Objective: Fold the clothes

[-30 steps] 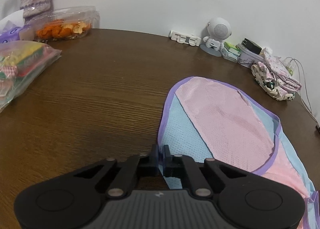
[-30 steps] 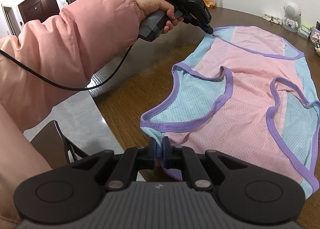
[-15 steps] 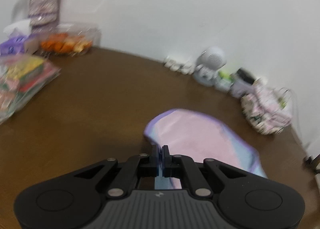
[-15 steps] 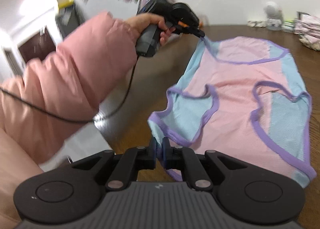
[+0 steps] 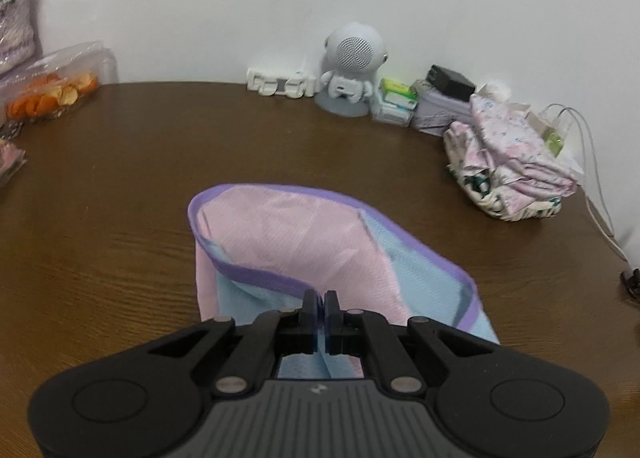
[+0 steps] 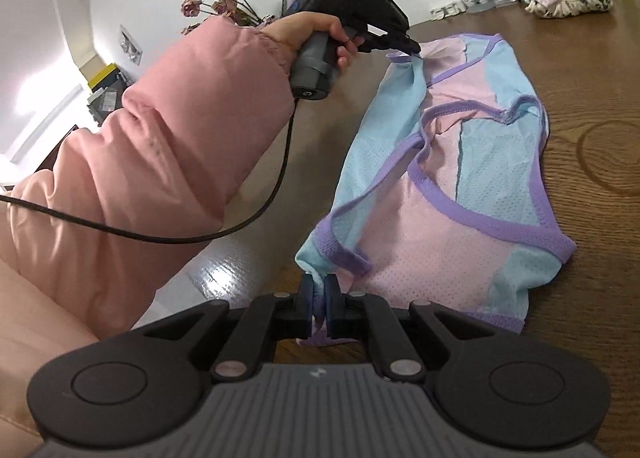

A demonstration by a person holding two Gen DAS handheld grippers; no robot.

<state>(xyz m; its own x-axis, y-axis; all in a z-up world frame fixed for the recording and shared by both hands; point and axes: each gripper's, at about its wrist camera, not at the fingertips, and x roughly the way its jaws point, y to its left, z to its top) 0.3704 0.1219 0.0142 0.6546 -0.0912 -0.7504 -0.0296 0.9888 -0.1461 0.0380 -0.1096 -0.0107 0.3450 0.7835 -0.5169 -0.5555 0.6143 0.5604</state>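
**Vest lifted by one long edge, partway over itself**

Risks first. Mesh fabric is thin and slack, so a corner could slide out of either pinch if the two hands pull apart; the raised edge would then drop in a heap. If one hand travels further than the other, the fold would likely land skewed. The loose armhole loop sagging between the hands could tuck under and bunch.

A pink, blue and purple-trimmed vest [image 6: 472, 194] lies on a brown wooden desk [image 6: 592, 106]. Its far side rests flat on the wood; its near side is raised off it.

Left tongs [image 6: 414, 48], held by a hand [image 6: 320, 34] in a pink sleeve [image 6: 192, 122], are pressed together on the vest's far corner. Right tongs [image 6: 319, 308] are pressed together on the near corner. The lifted edge hangs stretched between them.

From the left wrist view, the left tongs [image 5: 319, 318] grip blue fabric, with the vest [image 5: 304, 234] curling forward beyond them.
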